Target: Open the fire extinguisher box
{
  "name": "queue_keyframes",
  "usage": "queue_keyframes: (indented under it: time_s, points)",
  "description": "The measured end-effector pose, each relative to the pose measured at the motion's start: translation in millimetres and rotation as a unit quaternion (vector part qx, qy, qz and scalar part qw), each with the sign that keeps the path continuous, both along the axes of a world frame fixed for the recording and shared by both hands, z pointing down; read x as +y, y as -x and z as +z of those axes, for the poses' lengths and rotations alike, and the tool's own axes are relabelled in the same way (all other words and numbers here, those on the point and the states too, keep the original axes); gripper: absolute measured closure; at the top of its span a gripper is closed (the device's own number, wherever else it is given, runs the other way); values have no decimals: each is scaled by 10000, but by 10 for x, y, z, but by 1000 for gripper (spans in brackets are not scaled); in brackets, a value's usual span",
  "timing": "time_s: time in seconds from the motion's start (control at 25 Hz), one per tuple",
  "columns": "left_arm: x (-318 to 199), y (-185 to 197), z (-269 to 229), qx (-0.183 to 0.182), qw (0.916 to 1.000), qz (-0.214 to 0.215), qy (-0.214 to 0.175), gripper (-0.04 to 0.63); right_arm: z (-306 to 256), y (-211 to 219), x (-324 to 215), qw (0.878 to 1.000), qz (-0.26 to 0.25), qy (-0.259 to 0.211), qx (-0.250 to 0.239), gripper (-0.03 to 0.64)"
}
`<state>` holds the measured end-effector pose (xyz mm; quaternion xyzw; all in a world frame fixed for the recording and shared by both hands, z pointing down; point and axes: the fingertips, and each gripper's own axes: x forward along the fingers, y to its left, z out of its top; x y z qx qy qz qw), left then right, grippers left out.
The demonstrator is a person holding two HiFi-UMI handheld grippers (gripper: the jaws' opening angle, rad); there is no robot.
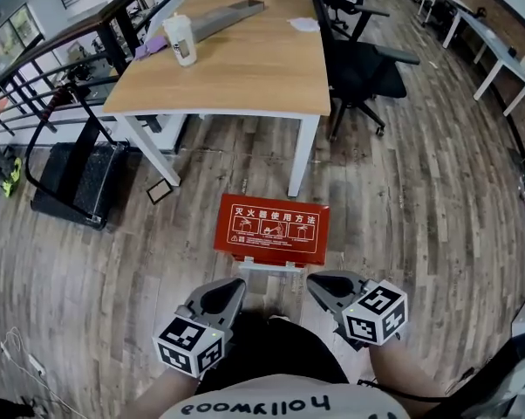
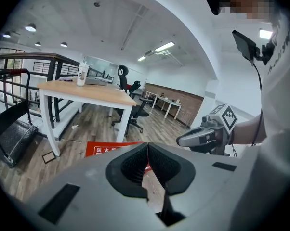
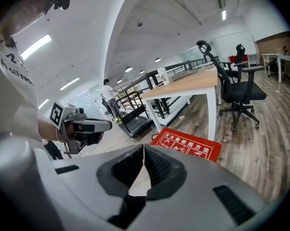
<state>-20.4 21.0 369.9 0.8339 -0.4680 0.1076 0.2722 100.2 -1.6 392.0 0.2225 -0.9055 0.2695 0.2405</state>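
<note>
Left gripper (image 1: 232,288) and right gripper (image 1: 325,285) hover with jaws pressed together and empty over the red fire extinguisher box (image 1: 271,229), which lies closed on the wooden floor just ahead of the person. The flat lid seems to offer little purchase, so a gripper may slip off its edge or shove the box along the boards. One table (image 1: 245,77) leg stands close behind the box and could block the lid, while the office chair (image 1: 367,68) and treadmill (image 1: 79,182) sit well apart.

One red box (image 1: 271,228), two claws (image 1: 235,286) (image 1: 317,281)
</note>
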Motion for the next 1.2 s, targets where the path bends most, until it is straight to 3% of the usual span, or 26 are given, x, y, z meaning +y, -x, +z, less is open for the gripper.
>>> queue_keyframes:
  time_s: [0.4, 0.56, 0.68, 0.88, 1.04, 1.2]
  points:
    - [-157, -6, 357, 14, 9986, 361, 376, 586, 347, 87, -40, 9978, 462, 461, 98, 606]
    - [-178, 53, 538, 173, 9972, 559, 457, 586, 314, 185, -36, 9950, 771, 253, -582, 605]
    - [-131, 96, 728, 360, 9944, 831, 535, 586, 379, 215, 8, 9890, 1083, 352, -943, 606]
    - [-43, 153, 990, 832, 9846, 1466, 463, 586, 621, 312, 46, 9865, 1298, 272, -958, 604]
    - [148, 183, 1320, 708, 9717, 2215, 417, 586, 891, 438, 81, 9868, 1456, 143, -700, 604]
    - [174, 221, 1632, 742, 9763, 1985, 448, 586, 1206, 557, 219, 9889, 1358, 204, -575, 604]
